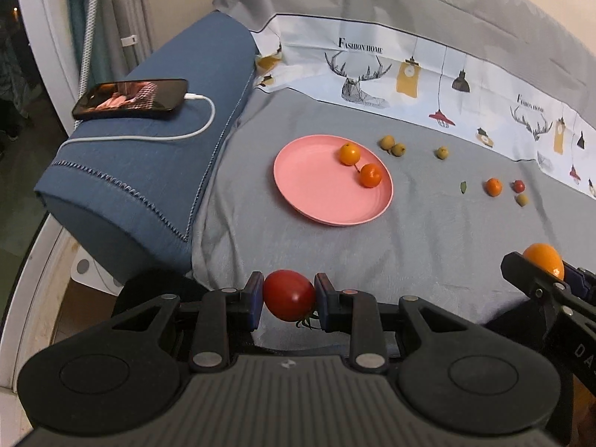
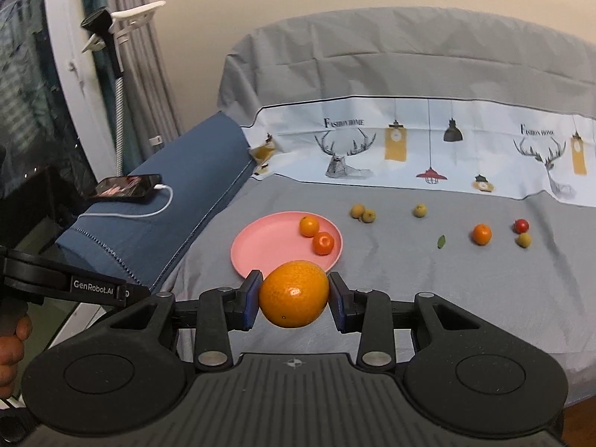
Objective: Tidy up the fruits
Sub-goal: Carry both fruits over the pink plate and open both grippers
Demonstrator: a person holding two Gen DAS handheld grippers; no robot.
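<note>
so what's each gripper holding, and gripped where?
Left gripper: red tomato, pads on its two sides, stem down. Right gripper: orange, clamped across its middle.

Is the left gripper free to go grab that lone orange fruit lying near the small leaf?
Probably not yet. The left gripper is already clamped on a red tomato, so it has no room for the orange fruit. The grey cloth between them looks unobstructed.
</note>
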